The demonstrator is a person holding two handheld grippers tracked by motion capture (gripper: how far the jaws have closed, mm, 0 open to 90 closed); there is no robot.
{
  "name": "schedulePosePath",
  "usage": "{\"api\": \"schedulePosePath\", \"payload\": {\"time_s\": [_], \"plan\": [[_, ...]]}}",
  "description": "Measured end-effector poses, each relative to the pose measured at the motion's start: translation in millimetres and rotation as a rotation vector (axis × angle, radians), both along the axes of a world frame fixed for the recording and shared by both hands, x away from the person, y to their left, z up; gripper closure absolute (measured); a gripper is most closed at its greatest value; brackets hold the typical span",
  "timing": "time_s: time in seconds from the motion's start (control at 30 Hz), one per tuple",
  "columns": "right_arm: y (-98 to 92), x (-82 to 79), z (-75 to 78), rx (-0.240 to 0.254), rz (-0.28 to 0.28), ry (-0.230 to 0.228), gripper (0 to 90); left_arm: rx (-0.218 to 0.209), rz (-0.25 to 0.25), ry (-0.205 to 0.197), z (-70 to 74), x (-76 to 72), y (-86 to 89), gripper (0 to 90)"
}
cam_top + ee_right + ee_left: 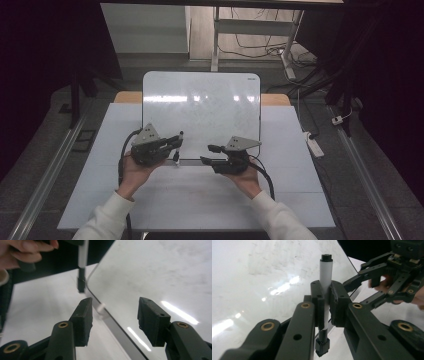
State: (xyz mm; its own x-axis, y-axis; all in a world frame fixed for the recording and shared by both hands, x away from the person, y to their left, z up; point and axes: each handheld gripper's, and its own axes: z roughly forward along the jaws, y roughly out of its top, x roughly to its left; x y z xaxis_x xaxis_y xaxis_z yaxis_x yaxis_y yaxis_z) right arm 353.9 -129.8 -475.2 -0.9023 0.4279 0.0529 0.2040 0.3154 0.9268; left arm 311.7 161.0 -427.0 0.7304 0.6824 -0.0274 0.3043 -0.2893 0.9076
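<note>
Left tongs (325,307) clamping marker (326,272) at whiteboard (200,107) edge, right tongs (113,315) agape.

The white table top (300,190) I work at rests on a wooden one, whose edge (275,99) peeks out at the far corners. To my right, on the grey floor, a white power strip (315,145) lies just beside the table, and a small white plug (339,119) sits farther out. A metal rail (45,185) runs along the floor on my left, another (370,185) on my right. Beyond the table stand a white desk frame (216,37) and a pale panel (145,27), with loose cables (260,50) tangled on the floor — dark curtains (45,45) on both sides.
</note>
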Motion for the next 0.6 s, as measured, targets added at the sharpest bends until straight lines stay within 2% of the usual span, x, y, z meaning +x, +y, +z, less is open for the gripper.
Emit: {"api": "schedulePosePath", "payload": {"time_s": [0.2, 0.43, 0.6], "plan": [[-21.6, -1.6, 0.5, -0.021, -0.057, -0.031, 44.3, 0.002, 0.021, -0.002, 3.7, -0.8, 8.7, 81.6], [-52.5, -5.7, -1.2, -0.076, -0.131, -0.067, 43.6, -0.009, 0.05, 0.002, 8.2, -0.5, 21.6, 81.5], [-83.5, -11.9, -4.0, -0.079, -0.194, -0.059, 43.4, -0.015, 0.071, 0.008, 11.1, 0.7, 29.9, 81.5]]}}
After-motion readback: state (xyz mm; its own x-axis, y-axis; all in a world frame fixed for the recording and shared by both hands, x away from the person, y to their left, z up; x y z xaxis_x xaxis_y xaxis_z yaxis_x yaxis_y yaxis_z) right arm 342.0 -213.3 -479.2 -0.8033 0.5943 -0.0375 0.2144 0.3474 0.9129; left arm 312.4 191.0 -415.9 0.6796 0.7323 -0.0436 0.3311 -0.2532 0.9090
